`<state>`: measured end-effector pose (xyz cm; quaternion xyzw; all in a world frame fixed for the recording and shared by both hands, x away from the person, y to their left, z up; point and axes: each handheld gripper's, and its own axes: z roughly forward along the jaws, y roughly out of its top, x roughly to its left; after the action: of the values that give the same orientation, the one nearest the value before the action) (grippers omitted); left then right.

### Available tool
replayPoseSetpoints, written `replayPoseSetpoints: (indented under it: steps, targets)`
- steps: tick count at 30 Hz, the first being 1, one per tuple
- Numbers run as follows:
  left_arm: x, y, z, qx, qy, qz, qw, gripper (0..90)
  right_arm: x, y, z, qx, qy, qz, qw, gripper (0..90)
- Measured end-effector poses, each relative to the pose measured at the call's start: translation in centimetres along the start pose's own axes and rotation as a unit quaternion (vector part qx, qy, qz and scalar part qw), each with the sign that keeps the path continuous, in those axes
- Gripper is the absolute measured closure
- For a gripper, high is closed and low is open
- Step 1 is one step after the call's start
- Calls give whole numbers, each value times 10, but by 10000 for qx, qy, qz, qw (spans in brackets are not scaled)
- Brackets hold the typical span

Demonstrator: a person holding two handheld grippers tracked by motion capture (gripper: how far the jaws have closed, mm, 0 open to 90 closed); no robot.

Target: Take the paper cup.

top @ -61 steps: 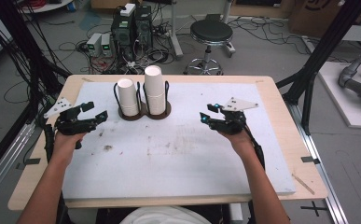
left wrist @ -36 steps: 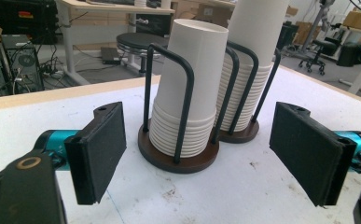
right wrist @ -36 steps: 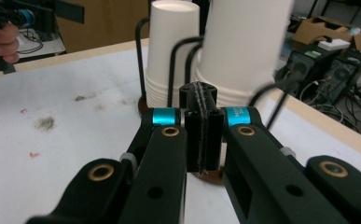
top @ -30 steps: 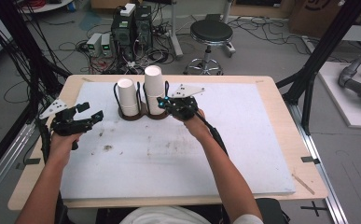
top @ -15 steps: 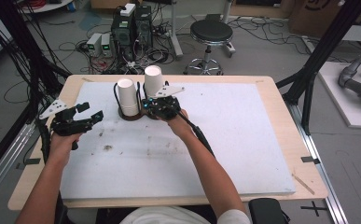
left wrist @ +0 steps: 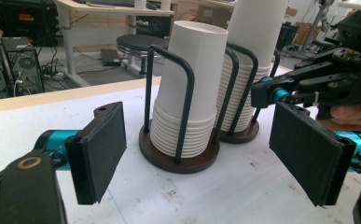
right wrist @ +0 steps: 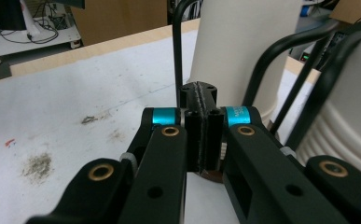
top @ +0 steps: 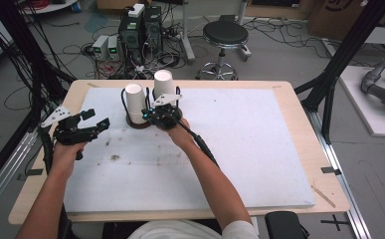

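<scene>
Your right gripper (top: 147, 115) sits at the far left part of the white table mat (top: 240, 144), pushed in right between the two cup holders. In the right gripper view its jaws are pressed flat together with nothing between them, their tips just in front of a black wire upright (right wrist: 178, 51) of a holder; whether they touch it you cannot tell.

The left stack of white paper cups (top: 134, 100) stands upside down in its round brown-based wire holder (left wrist: 180, 156). The taller stack of cups (top: 163, 85) stands in its own holder (left wrist: 239, 134) just beside it, the two bases near or touching.

Your left gripper (top: 80, 130) hovers to the left of the holders, apart from them, near the mat's left edge. Its jaws stand wide apart and hold nothing; in the left gripper view the two black pads (left wrist: 98, 151) frame the nearer cup stack.
</scene>
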<state>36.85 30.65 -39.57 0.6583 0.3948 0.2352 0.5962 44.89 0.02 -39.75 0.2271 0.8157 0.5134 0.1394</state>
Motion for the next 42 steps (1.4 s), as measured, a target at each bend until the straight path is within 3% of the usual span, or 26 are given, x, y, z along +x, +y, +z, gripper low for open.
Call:
replayPoseSetpoints:
  steps: [14,15,20,42]
  targets:
    - [0,0,0,16,-38,2,10000,187,1,-11,24,172,-143,305,9993,900]
    - [0,0,0,23,-42,-2,10000,187,0,-13,27,167,-154,413,9989,900]
    - [0,-1,0,31,-34,-17,10000,187,2,-17,33,261,-164,404,9987,900]
    - [1,-2,1,72,-6,-22,10000,187,4,-19,44,442,-459,819,9946,900]
